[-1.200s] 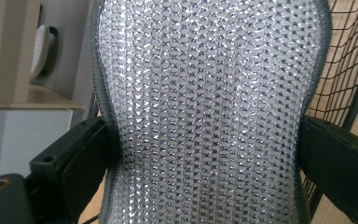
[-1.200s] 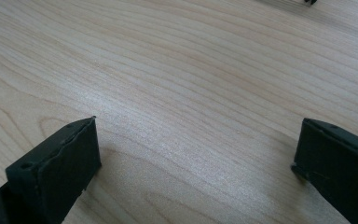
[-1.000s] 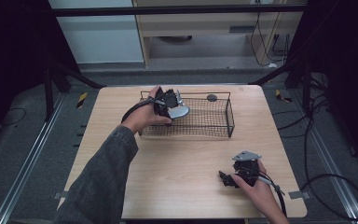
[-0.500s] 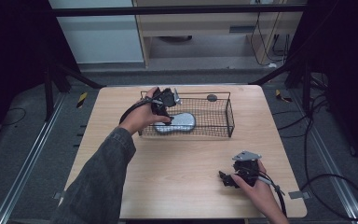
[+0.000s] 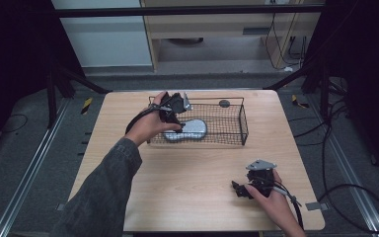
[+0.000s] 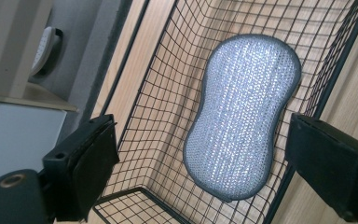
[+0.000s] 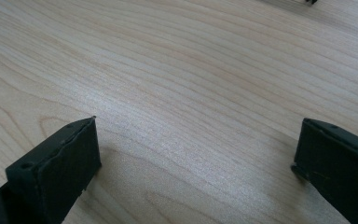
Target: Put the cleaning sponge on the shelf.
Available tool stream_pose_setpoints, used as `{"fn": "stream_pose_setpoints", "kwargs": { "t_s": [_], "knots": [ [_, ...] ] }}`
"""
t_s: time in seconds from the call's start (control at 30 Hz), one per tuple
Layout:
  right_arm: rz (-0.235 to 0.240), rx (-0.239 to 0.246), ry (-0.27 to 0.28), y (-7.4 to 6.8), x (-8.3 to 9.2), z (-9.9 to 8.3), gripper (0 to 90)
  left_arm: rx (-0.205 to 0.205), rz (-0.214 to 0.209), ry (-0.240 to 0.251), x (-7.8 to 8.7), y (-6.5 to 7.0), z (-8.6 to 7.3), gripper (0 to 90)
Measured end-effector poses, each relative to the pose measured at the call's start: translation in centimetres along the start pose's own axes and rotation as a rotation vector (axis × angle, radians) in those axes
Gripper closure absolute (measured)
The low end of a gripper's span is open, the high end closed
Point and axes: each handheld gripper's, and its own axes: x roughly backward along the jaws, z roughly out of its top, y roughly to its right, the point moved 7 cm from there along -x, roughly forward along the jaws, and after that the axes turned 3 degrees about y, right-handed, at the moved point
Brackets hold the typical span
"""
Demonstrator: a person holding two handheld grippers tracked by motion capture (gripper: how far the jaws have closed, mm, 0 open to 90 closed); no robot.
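Left tool over the basket's left end, jaws wide apart, nothing between them. Silver pad flat on the basket floor, free of both jaws, lengthwise along the wire, close to the near wall. Probably just the end of a drop-off: pad lying loose, tool above it with room to lift clear without snagging the mesh. Basket toward the far edge of the tabletop, a small dark disc just behind it. Right tool low at the near right corner, well apart from the basket, jaws spread over bare wood, likely parked there to leave the left arm room.
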Motion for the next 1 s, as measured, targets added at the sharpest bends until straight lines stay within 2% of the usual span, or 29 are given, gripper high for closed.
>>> {"fn": "stream_pose_setpoints", "kwargs": {
  "t_s": [0.3,0.43,0.53,0.6,0.7,0.77,0.9,1.0],
  "knots": [
    [0.000,-0.002,-0.001,0.0,0.0,0.0,0.4,0.043,-0.006,0.027,0.9,0.9,0.1,4.9],
    [0.001,-0.004,-0.002,0.0,0.0,0.0,0.4,0.070,-0.025,0.035,1.2,1.5,0.1,4.7],
    [0.001,-0.004,-0.002,0.0,0.0,0.0,0.4,0.072,-0.015,0.041,1.3,1.9,0.2,4.8],
    [0.001,-0.004,-0.002,0.0,0.0,0.0,0.4,0.091,-0.033,0.041,1.5,2.5,0.3,4.3],
    [0.000,-0.002,-0.001,0.0,0.0,0.0,0.4,0.090,-0.028,0.053,1.8,3.1,0.5,4.1],
    [0.001,-0.002,-0.001,0.0,0.0,0.0,0.4,0.101,-0.041,0.069,2.0,3.7,0.7,3.8],
    [0.000,-0.003,-0.001,0.0,0.0,0.0,0.4,0.092,-0.046,0.076,2.5,4.7,1.0,3.8],
    [0.000,-0.002,0.001,0.0,0.0,0.0,0.4,0.105,-0.050,0.089,2.9,5.4,1.1,3.4]
  ]
}}
